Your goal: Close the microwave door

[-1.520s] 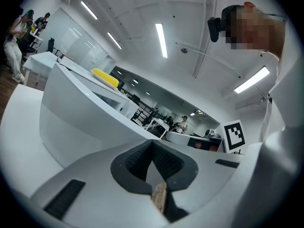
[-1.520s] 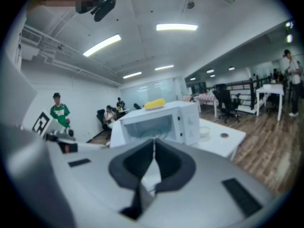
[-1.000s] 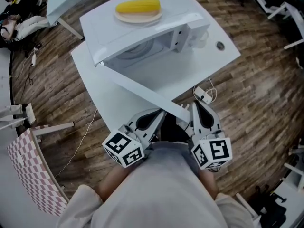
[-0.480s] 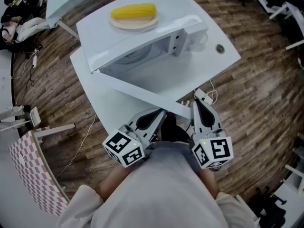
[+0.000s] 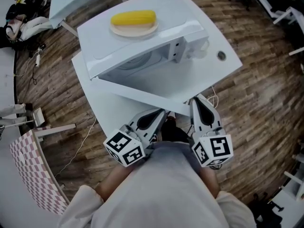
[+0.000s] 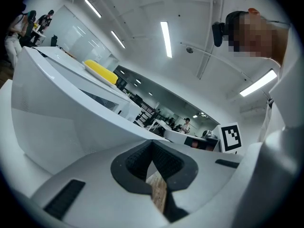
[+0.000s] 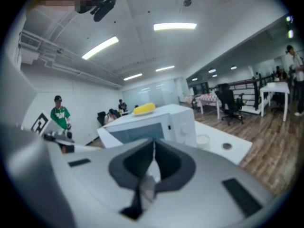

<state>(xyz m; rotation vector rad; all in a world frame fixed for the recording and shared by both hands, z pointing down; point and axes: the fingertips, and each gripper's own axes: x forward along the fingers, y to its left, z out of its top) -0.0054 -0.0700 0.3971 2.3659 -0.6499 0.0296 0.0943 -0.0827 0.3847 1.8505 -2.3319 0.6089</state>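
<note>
The white microwave point(image 5: 137, 42) stands on a white table point(image 5: 223, 68), and its door point(image 5: 142, 91) is swung open toward me. On its top lies a yellow corn cob point(image 5: 133, 18) on a plate. My right gripper point(image 5: 196, 101) is shut, its tips at the door's free end. My left gripper point(image 5: 159, 114) is shut too, just below the door's outer face. In the left gripper view the door point(image 6: 66, 118) fills the left side beyond the left gripper point(image 6: 153, 144). The right gripper view shows the microwave point(image 7: 185, 122) beyond the right gripper point(image 7: 154, 144).
A small white cup point(image 5: 202, 49) and a round grommet point(image 5: 221, 56) sit on the table right of the microwave. A cable point(image 5: 211, 93) hangs at the table's edge. A checkered chair point(image 5: 28, 170) stands at the lower left on the wood floor.
The door's angle to the microwave front has narrowed a little. My right gripper has followed its free end. The left gripper has barely moved.
</note>
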